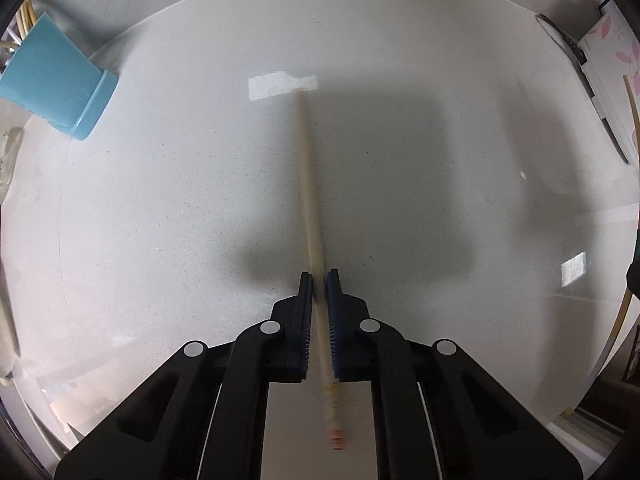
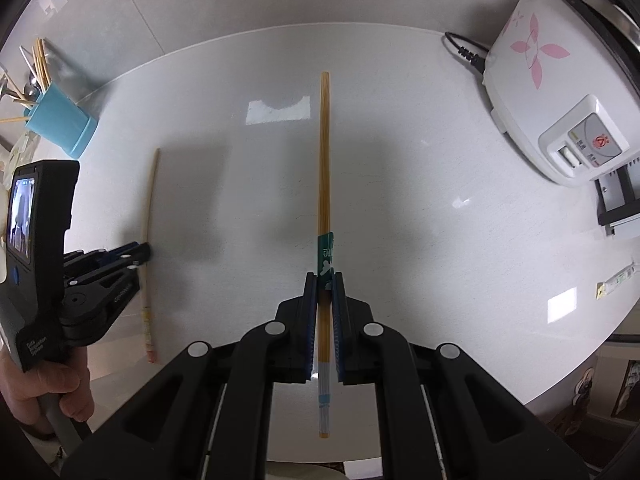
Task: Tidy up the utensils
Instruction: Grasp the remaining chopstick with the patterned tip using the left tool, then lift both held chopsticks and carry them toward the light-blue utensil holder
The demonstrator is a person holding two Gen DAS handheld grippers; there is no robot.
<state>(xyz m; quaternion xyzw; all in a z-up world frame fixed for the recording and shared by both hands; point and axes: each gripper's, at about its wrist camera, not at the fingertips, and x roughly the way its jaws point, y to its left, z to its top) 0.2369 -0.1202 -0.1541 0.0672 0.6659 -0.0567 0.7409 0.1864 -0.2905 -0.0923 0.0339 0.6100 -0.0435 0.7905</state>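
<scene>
Both tongs are clamped on chopsticks — the left tongs (image 1: pixel 319 280) pinch a pale chopstick (image 1: pixel 308 184) low over the bench (image 1: pixel 160 200), the right tongs (image 2: pixel 324 280) grip a darker, paper-banded chopstick (image 2: pixel 324 152). The pick-up step looks done; next, probably, comes lifting both and carrying them to the blue holder (image 2: pixel 60 124) at far left — tips need steering into its opening.

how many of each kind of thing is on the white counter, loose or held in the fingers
chopsticks out of the holder: 2, a pale cream chopstick and a darker bamboo chopstick with a green paper band
light blue plastic utensil holder: 1
white rice cooker with pink flowers: 1
small paper-wrapped packet: 1
total: 5
</scene>
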